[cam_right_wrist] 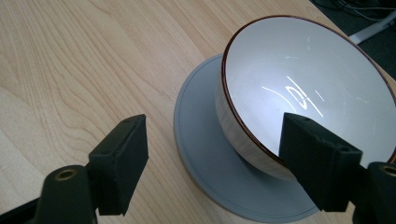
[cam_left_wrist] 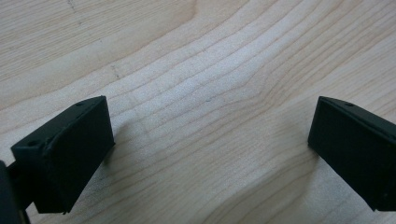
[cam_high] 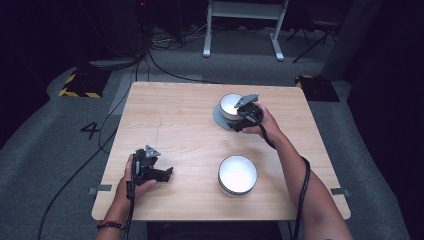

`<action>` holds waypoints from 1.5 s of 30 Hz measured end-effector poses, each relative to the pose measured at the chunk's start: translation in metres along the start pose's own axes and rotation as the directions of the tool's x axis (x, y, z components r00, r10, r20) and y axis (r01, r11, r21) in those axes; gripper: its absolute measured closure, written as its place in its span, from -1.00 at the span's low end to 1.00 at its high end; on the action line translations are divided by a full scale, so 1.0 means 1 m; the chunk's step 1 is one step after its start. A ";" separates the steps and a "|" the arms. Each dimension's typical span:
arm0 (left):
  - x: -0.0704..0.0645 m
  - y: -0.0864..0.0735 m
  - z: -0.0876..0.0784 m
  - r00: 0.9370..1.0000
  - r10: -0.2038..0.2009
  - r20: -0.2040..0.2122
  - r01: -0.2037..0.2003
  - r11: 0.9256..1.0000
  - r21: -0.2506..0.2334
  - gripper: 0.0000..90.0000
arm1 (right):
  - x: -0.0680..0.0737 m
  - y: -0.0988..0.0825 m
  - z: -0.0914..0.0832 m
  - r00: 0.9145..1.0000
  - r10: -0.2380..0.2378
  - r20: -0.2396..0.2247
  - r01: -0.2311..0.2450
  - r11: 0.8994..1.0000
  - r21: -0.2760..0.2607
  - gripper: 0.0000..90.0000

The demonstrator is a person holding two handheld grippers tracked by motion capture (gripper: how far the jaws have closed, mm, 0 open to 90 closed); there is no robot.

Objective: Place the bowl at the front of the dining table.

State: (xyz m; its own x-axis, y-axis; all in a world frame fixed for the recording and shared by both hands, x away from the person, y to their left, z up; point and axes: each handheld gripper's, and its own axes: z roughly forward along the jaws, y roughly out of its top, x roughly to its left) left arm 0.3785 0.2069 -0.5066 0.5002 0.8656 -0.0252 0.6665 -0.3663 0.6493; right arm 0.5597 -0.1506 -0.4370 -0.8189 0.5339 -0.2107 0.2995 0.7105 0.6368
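Seen from the high view, a wooden table [cam_high: 180, 125] is standing on grey carpet, and the grey plate [cam_high: 220, 116] toward its far right is serving as the landmark. A white bowl [cam_high: 230, 105] is sitting on that plate. The right gripper [cam_high: 239, 122] is hovering just on the near-right side of the plate, the person's right hand [cam_high: 260, 122] wrapping around it and its cable running back along the forearm. A second white bowl [cam_high: 238, 174] is sitting well nearer the person than the plate, between the two arms. The left gripper [cam_high: 167, 174] is resting far to the near-left of the plate, close to the table's front edge, pointing toward the second bowl. Beyond the plate, past the table's far edge, a white frame on legs [cam_high: 243, 25] and loose cables [cam_high: 165, 55] are lying on the floor; nothing is standing between either gripper and the plate.

In the left gripper view, the jaws are standing wide apart over bare table [cam_left_wrist: 205, 93], with nothing between them.

In the right gripper view, the bowl [cam_right_wrist: 299, 88], white inside with a brown rim, is sitting on the grey plate [cam_right_wrist: 201, 140]. The right gripper [cam_right_wrist: 219, 163] is holding its jaws spread: one is hanging over the bowl's rim, the other over bare wood beside the plate, neither pressing on anything that I can make out.
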 end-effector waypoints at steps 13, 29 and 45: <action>0.000 0.000 0.000 1.000 0.003 -0.005 -0.003 1.000 -0.002 -0.99 | 0.003 -0.001 -0.013 1.000 0.014 -0.008 -0.014 0.999 -0.030 -0.45; 0.000 0.000 0.000 1.000 -0.001 0.001 0.001 1.000 -0.001 -0.99 | 0.008 -0.006 -0.030 1.000 -0.029 -0.005 0.029 0.999 -0.015 -0.45; 0.000 0.000 0.000 1.000 0.000 0.000 0.000 1.000 0.000 -0.99 | 0.011 -0.020 -0.045 0.999 -0.042 -0.003 0.042 0.999 -0.032 -0.45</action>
State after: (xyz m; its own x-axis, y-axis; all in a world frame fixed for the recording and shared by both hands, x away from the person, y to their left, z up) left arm 0.3785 0.2069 -0.5067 0.5001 0.8656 -0.0255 0.6665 -0.3659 0.6495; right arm 0.5230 -0.1797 -0.4183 -0.8321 0.5024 -0.2349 0.2493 0.7172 0.6507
